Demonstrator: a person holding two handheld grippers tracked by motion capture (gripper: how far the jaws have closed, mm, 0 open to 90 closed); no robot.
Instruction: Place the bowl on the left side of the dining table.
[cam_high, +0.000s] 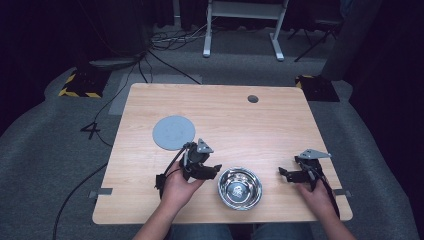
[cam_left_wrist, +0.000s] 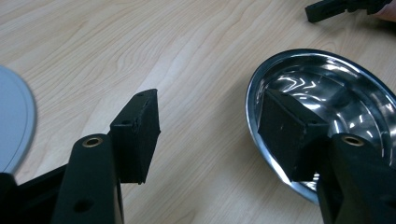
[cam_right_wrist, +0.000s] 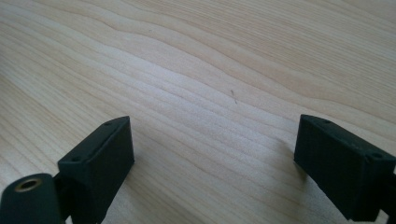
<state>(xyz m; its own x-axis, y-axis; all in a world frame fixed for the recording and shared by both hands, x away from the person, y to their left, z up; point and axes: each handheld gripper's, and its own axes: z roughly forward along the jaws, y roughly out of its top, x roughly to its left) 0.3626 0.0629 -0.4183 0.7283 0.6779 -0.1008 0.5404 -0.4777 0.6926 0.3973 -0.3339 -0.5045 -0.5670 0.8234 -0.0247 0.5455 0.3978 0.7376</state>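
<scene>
A: Your left hand-held gripper (cam_high: 216, 169) stands with its jaws wide apart and nothing between them. In the left gripper view one pad (cam_left_wrist: 138, 135) hangs over bare wood and the other over the near rim of the steel bowl (cam_left_wrist: 327, 88), though I cannot tell whether that pad touches the rim.

B: And where does the bowl sit for you?

A: From your left hand-held gripper the steel bowl (cam_high: 240, 187) lies just beside it at about four o'clock, upright and empty, near the front edge of the tabletop (cam_high: 225, 120).

B: Your right hand-held gripper (cam_high: 283, 172) is wide too, empty, over plain wood in its own view (cam_right_wrist: 212, 144). It sits at about three o'clock from the bowl, a little apart.

A: Farther out, the grey disc (cam_high: 173, 132) lies flat at about eleven o'clock from your left hand-held gripper, near it.
</scene>
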